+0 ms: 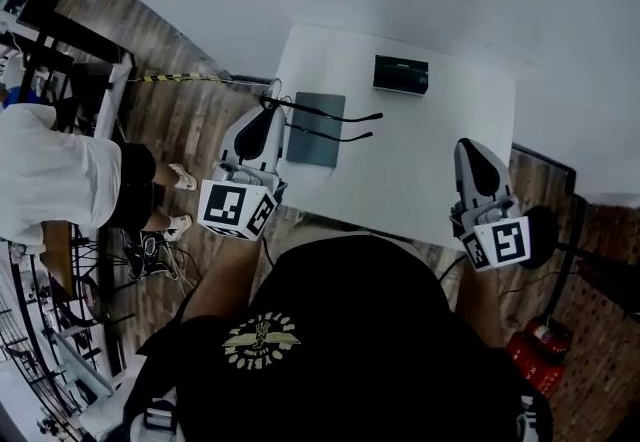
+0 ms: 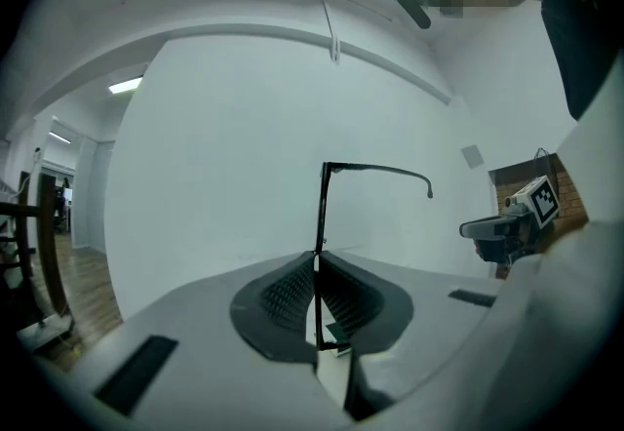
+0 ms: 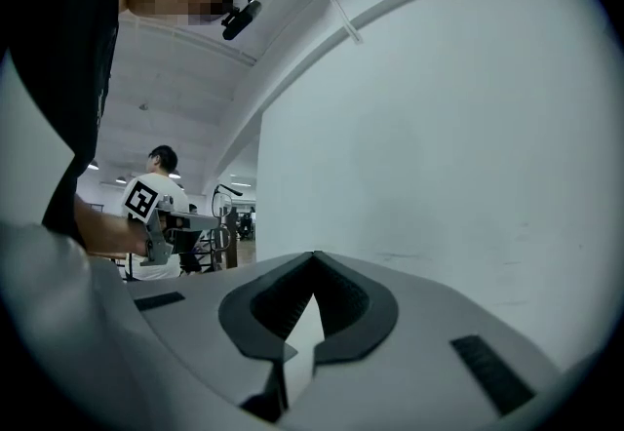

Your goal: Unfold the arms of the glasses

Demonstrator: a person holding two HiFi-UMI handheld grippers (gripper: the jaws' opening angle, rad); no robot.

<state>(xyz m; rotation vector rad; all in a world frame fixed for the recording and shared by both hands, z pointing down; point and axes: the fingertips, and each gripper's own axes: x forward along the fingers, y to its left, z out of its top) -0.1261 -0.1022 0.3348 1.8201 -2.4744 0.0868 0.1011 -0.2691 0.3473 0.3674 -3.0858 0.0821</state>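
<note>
Two grippers are held over a white desk (image 1: 440, 160), one at each side of it. The left gripper (image 1: 262, 118) is closed on the glasses (image 1: 330, 113). In the left gripper view the thin black frame (image 2: 321, 215) is seen clamped upright between the jaws of the left gripper (image 2: 317, 258), which are pressed against it from both sides. One arm (image 2: 380, 168) is stretched out to the right from the top of the frame and is bent down at its end. In the head view both arms are seen spread away from the frame, pointing right across the desk. The glasses are held over a grey rectangular pad (image 1: 318, 145) that lies flat on the desk; whether it is touched by them cannot be told.

A black box (image 1: 400, 75) is set on the desk beyond the pad, well apart from the glasses.

The right gripper (image 1: 472, 155) is held near the right edge of the desk, well apart from the glasses. In the right gripper view the jaws of the right gripper (image 3: 312, 258) are seen brought together at their tips, with nothing held between them.

A person in a white shirt (image 1: 50, 175) is seen on the wooden floor (image 1: 190, 115) to the left.
</note>
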